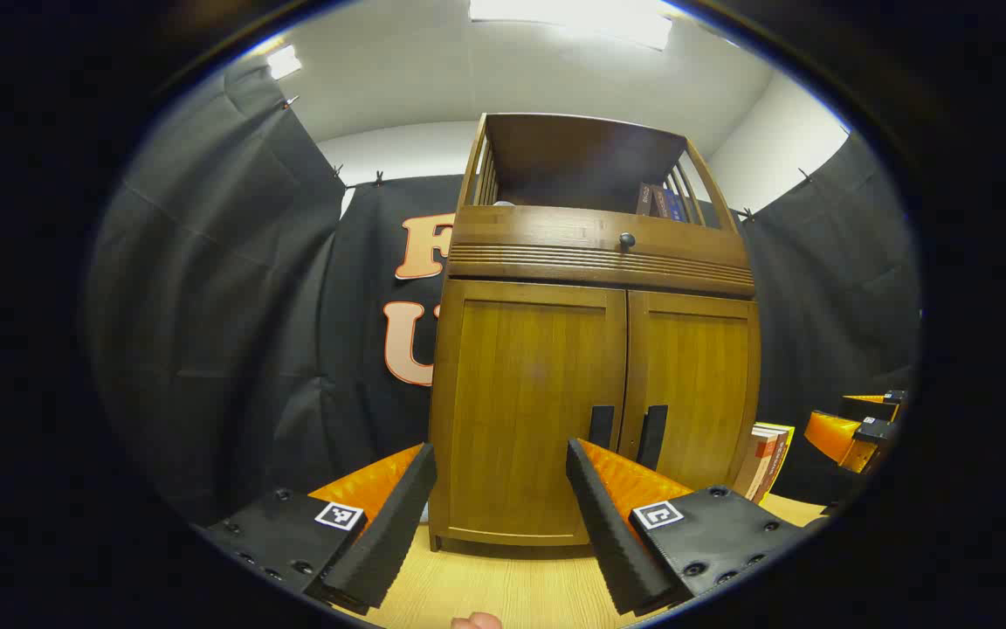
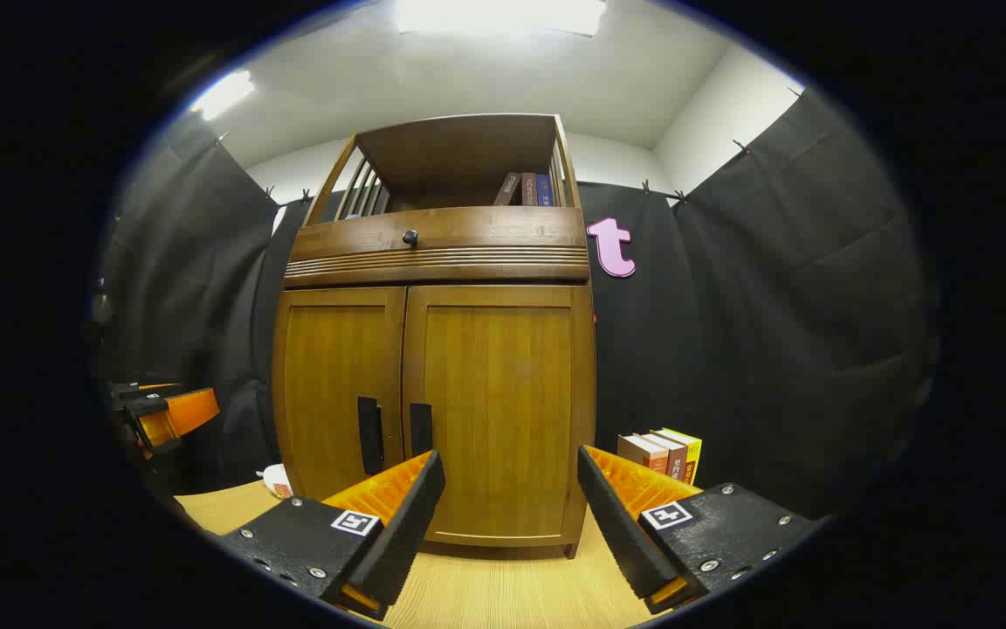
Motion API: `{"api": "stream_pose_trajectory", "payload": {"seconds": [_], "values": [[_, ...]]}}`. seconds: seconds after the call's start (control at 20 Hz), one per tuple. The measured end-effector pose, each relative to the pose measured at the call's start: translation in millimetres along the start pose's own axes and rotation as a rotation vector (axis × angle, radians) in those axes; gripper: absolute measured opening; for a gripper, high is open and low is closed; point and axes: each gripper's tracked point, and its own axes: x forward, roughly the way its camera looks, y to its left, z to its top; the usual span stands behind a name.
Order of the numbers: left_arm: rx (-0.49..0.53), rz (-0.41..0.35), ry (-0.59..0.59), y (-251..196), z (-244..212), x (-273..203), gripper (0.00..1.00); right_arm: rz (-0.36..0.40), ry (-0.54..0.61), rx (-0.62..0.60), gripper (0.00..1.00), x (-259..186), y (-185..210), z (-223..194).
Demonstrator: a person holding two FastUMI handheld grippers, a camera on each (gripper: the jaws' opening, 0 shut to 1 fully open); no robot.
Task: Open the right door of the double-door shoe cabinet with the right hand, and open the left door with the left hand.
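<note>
Left claw (image 1: 499, 515) fingers wide apart over bare desk (image 1: 503, 585), left door (image 1: 527, 411) shut just ahead, right claw (image 2: 507, 524) also spread with nothing held, right door (image 2: 499, 419) shut ahead, two dark handles (image 2: 396, 432) side by side at the middle edge, books (image 2: 664, 454) beside the shoe cabinet (image 2: 437, 253).

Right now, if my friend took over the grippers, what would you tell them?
Left gripper: open, holding nothing, facing the left door, short of its handle.
Right gripper: open, holding nothing, facing the right door.
The shoe cabinet stands on the wooden table. Both doors are shut. The two dark handles sit side by side at the middle seam: left handle, right handle.
Done: nothing yet, just lined up.
Left to do: right gripper takes the right handle and swings that door open, then left gripper does the same with the left door.
</note>
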Motion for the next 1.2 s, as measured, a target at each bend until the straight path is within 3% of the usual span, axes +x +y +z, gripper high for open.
{"api": "stream_pose_trajectory", "payload": {"seconds": [0.05, 0.5, 0.95, 1.0, 1.05, 1.2], "values": [[0.002, 0.001, 0.001, 0.5, 0.1, -0.2, 0.92, 0.001, 0.001, 0.001, 0.94, -1.0, -0.4, -0.6], [0.02, 0.006, -0.001, 2.2, 2.8, -2.1, 0.96, 0.002, 0.006, 0.017, 0.94, -2.1, 1.4, -2.6], [0.024, 0.009, 0.01, 1.6, -2.6, 2.1, 0.92, -0.001, 0.02, 0.026, 0.94, 0.7, 2.5, -7.1], [0.024, 0.01, 0.011, 1.9, -3.8, 2.2, 1.0, 0.0, 0.02, 0.03, 0.94, 1.4, 3.8, -6.8], [0.023, 0.01, 0.011, 2.3, -3.2, 3.4, 0.96, 0.002, 0.019, 0.032, 0.93, 1.9, 5.3, -6.5], [0.022, 0.014, 0.013, 5.1, -2.7, 3.9, 0.96, 0.005, 0.018, 0.023, 0.94, 5.5, 7.4, -4.9]]}}
